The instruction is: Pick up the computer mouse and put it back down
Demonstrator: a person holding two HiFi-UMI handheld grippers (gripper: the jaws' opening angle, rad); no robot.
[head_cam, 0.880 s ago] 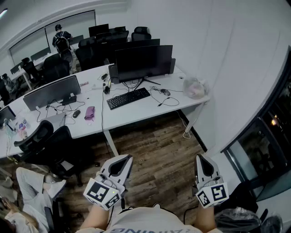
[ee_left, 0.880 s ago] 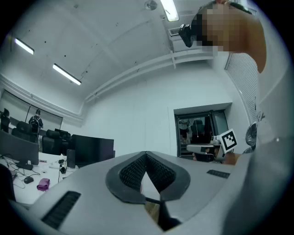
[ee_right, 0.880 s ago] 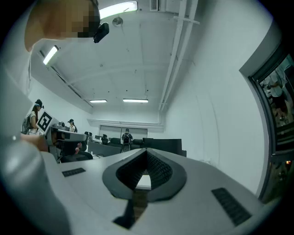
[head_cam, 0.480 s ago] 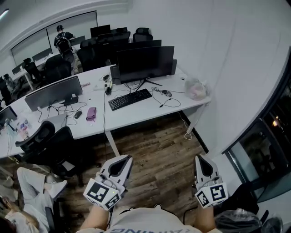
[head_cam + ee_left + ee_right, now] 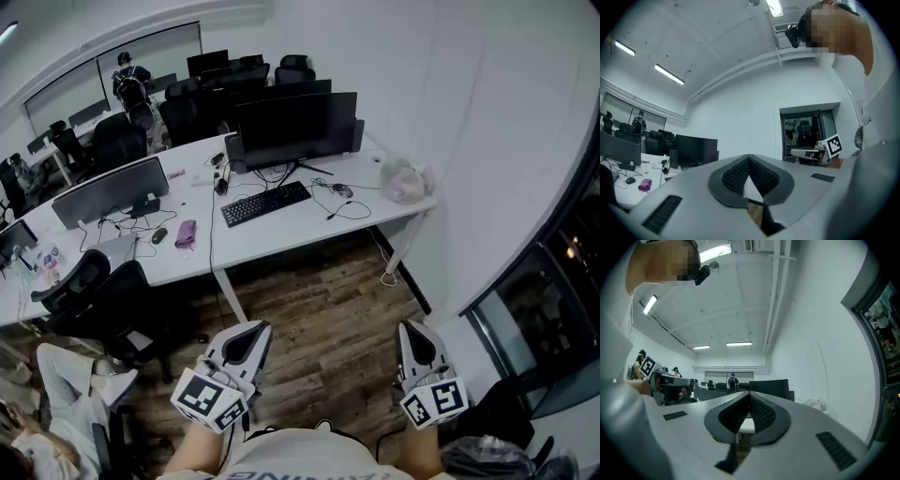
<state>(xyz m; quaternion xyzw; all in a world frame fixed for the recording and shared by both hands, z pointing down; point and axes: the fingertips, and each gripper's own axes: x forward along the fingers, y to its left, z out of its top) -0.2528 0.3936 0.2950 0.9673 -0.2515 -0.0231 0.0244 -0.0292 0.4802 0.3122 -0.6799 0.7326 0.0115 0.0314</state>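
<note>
Wood floor (image 5: 328,300) under both grippers, well short of the white desk (image 5: 281,242). Left gripper (image 5: 263,328) and right gripper (image 5: 407,328) both have jaws closed tip to tip, nothing held. Computer mouse (image 5: 345,191) sits on the desk, right half.

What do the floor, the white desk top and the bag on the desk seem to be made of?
The floor looks like brown wood or wood-look planks, matte: board seams and grain show. The desk top seems smooth white laminate, though that stays uncertain. The bag seems thin translucent plastic: crumpled, pale, something pinkish showing through.
</note>
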